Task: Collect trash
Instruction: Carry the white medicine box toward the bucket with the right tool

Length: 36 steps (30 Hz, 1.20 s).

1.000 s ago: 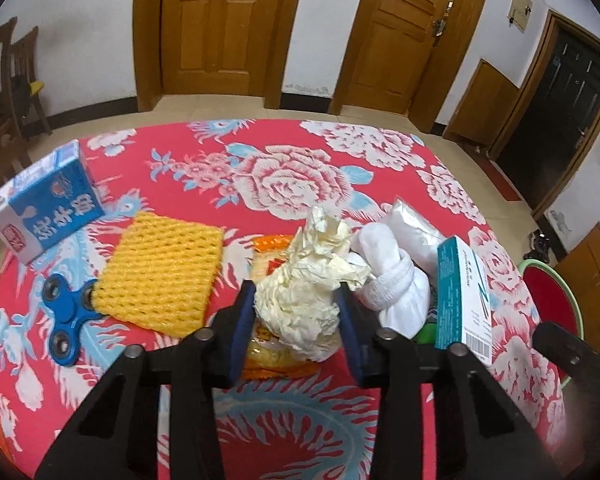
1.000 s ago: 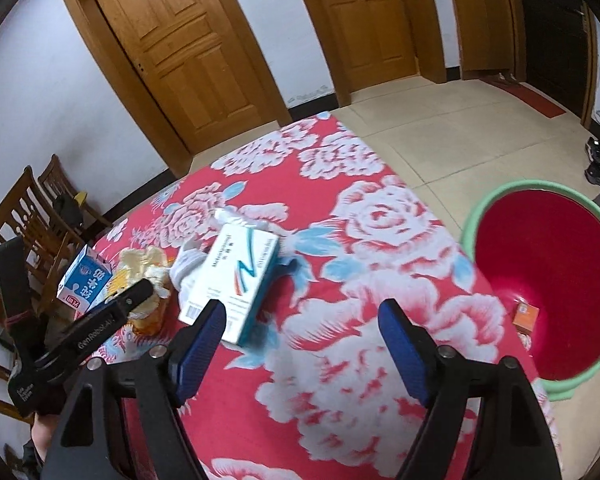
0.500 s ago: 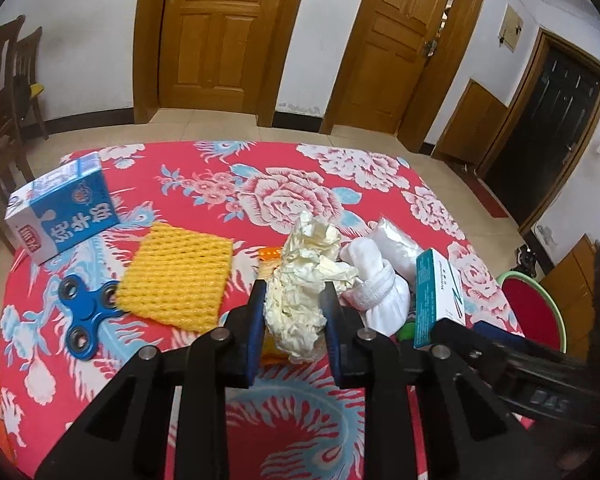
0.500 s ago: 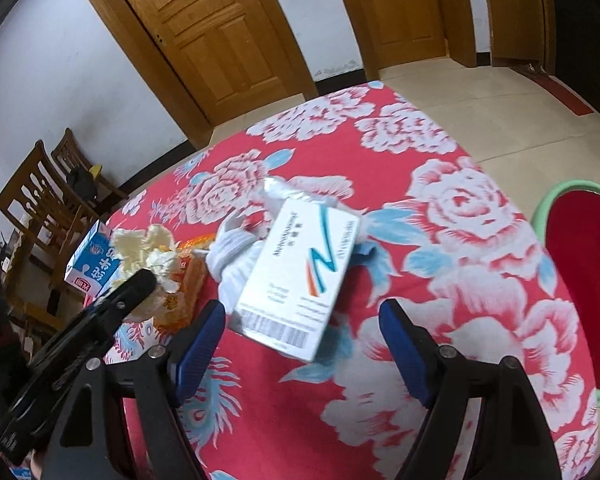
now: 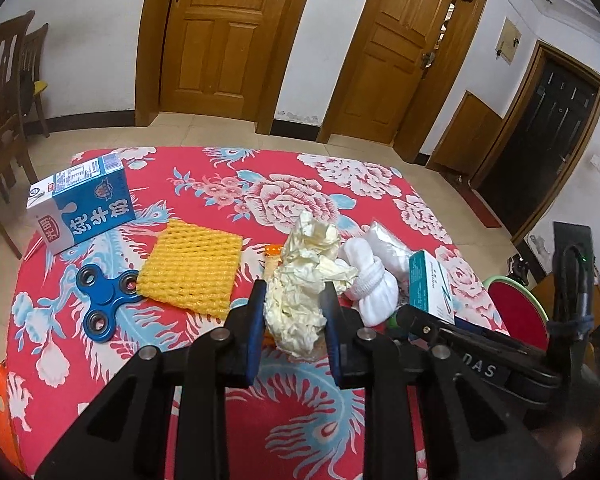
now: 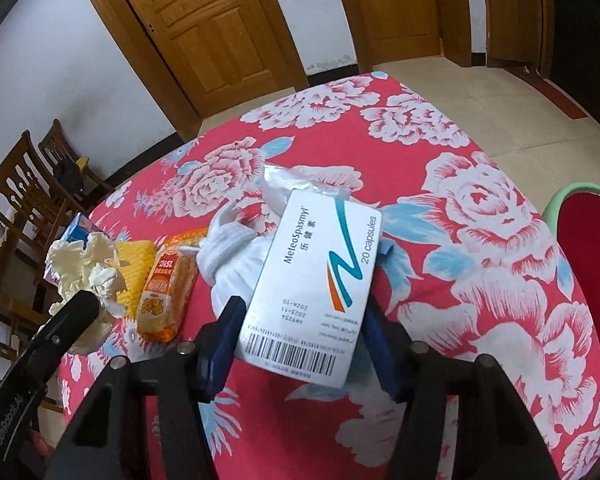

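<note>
At the centre of the left wrist view, the left gripper [image 5: 294,320] has closed its jaws on the crumpled paper [image 5: 304,280]. The right gripper [image 6: 300,344], jaws just closing, flanks the medicine box [image 6: 320,284] mid-frame on the table [image 6: 480,280]; both likely lift next.

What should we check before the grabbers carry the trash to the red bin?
1. Left gripper shut on the crumpled paper: ok.
2. Right gripper around the medicine box, jaws just been closing: firm grip cannot tell.
3. White sock bundle clear of the box: not ok, it touches.
4. Red bin in view beside the table: ok.
5. Paper lifted off the snack packet: cannot tell.
</note>
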Each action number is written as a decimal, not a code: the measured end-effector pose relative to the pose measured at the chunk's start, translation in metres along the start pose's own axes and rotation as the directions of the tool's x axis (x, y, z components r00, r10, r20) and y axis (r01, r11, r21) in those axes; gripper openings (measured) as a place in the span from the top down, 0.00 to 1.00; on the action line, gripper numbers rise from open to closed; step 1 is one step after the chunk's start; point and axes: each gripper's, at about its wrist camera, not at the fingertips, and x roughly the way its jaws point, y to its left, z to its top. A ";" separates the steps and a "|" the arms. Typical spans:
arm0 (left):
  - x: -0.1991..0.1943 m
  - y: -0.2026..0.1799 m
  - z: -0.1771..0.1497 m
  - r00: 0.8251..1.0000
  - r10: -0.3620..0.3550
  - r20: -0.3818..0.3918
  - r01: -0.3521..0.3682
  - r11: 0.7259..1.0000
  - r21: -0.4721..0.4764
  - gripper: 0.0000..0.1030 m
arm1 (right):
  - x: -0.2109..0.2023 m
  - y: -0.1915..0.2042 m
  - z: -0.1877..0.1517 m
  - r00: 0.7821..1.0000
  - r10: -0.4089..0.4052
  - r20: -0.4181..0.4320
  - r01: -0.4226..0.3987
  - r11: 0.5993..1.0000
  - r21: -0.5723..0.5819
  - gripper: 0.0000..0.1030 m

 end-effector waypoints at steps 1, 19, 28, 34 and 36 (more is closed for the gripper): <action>-0.001 -0.001 -0.001 1.000 -0.002 0.001 0.002 1.000 0.001 0.75 | -0.004 -0.001 -0.001 1.000 0.003 0.008 -0.003 1.000 -0.001 0.41; -0.019 -0.065 -0.006 0.994 -0.108 -0.006 0.108 0.990 0.095 0.75 | -0.099 -0.060 -0.015 0.984 -0.049 0.174 0.039 0.997 0.063 0.40; -0.014 -0.112 -0.006 0.985 -0.168 -0.037 0.171 0.971 0.167 0.75 | -0.125 -0.116 -0.019 0.970 -0.111 0.215 0.074 0.983 0.170 0.40; -0.003 -0.143 -0.008 0.978 -0.196 -0.065 0.205 0.957 0.205 0.75 | -0.128 -0.158 -0.025 0.966 -0.154 0.205 0.102 0.964 0.244 0.40; 0.002 -0.154 -0.009 0.976 -0.204 -0.077 0.216 0.952 0.216 0.75 | -0.128 -0.170 -0.027 0.965 -0.171 0.199 0.116 0.958 0.264 0.40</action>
